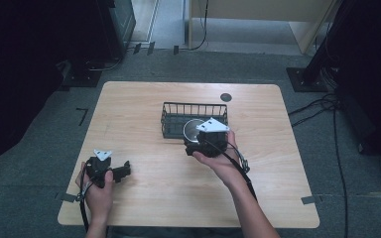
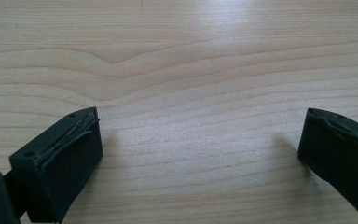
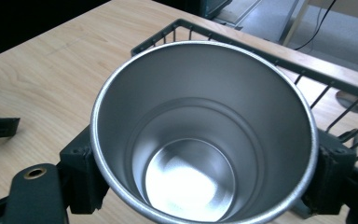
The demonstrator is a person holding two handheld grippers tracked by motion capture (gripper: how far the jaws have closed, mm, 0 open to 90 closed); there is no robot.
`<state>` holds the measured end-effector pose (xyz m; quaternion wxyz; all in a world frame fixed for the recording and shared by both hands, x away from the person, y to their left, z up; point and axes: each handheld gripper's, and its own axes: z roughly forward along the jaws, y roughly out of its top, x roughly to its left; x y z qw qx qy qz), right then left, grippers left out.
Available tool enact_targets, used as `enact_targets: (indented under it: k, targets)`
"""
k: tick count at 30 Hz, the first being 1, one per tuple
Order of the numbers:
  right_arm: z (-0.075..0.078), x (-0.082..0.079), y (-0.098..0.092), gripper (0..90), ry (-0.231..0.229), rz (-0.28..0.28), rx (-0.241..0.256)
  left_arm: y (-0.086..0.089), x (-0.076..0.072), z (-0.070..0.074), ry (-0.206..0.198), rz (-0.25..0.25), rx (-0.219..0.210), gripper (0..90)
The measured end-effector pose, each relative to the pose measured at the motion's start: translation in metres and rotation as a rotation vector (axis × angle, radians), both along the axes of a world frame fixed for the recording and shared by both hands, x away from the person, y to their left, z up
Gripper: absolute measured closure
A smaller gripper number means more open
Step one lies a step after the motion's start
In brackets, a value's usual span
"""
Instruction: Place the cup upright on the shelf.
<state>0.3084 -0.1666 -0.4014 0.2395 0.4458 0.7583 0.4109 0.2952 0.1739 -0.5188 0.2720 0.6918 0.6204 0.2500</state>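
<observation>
steel cup (image 3: 200, 135) sits clamped in the right tool (image 1: 206, 141) at the wire basket (image 1: 193, 106) mid-frame, seemingly not yet set down; left tool (image 1: 121, 171) gapes empty, lower left

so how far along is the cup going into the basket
Done: the right gripper has the metal cup clamped between its jaws, upright and empty. In hand: the cup is held at the near edge of the wire basket, apparently not yet set down in it. Left: probably lowering it inside and letting go. The left gripper rests open over bare table, holding nothing.
</observation>
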Motion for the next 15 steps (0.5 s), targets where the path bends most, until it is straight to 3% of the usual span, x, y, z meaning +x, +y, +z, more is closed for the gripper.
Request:
enact_targets:
  k: [15]
  targets:
    - [0.018, 0.019, -0.011, 18.6, -0.025, -0.041, -0.009, 0.000, 0.000, 0.000, 0.000, 0.000, 0.000, 0.0]
